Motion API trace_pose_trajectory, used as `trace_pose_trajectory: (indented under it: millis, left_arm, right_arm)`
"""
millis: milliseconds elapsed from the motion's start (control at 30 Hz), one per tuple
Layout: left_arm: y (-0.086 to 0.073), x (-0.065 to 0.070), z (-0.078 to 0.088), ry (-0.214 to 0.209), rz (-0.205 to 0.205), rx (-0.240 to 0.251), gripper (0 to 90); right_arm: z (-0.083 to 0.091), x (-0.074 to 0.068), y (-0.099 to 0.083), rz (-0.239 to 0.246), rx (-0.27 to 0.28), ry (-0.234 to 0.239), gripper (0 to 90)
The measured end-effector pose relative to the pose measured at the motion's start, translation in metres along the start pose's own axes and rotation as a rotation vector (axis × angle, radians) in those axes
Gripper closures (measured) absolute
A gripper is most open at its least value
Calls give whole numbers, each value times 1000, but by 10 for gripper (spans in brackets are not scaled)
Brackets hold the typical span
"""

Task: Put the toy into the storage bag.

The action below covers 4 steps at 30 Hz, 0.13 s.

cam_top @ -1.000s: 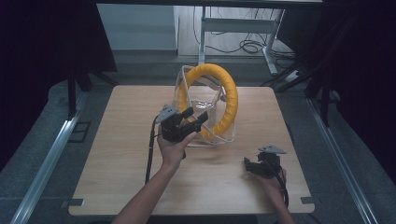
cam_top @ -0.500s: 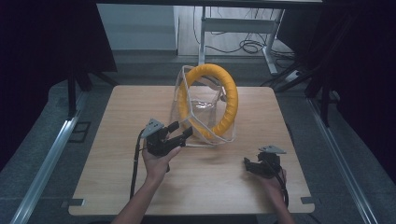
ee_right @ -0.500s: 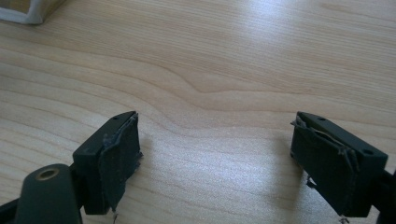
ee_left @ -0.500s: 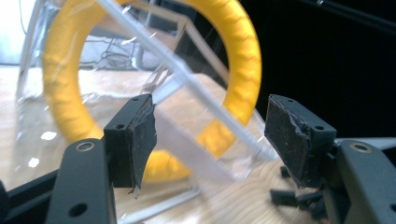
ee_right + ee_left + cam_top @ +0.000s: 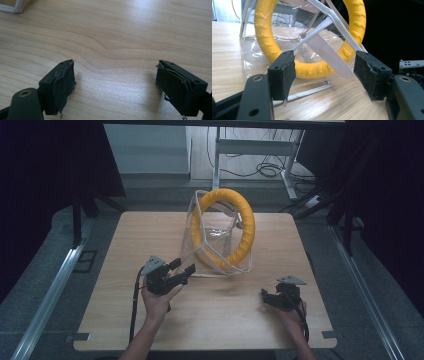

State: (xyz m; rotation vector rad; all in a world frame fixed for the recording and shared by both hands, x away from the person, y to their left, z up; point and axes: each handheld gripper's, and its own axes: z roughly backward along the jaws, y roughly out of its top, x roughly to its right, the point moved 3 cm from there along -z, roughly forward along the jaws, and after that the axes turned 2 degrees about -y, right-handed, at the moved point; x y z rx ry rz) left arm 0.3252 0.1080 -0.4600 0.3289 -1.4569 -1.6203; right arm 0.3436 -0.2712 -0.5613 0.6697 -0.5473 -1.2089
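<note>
1. The left claw [image 5: 325, 75] stands wide apart, nothing between its black pads [image 5: 284, 72].
2. Just beyond it, a yellow ring [image 5: 312, 70] stands upright inside a clear bag [image 5: 252, 50] on the wooden worktop [image 5: 227, 62].
3. A white strap [image 5: 329, 57] crosses the ring's lower half.

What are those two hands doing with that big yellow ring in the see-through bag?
A person holds a black gripper in each hand at a wooden table. A yellow ring stands inside a clear bag near the table's far side. The left gripper sits just in front of the bag, jaws open and holding nothing. The right gripper rests on the table nearer the person, also open and empty, away from the bag.
</note>
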Motion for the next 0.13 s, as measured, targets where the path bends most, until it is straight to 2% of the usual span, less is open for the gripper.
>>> trace_pose_trajectory:
  millis: [133]
  left_arm:
    - [0, 0, -2, -8, 3, -12, 335]
  right_arm:
    - [0, 0, 0, -1, 0, 0, 158]
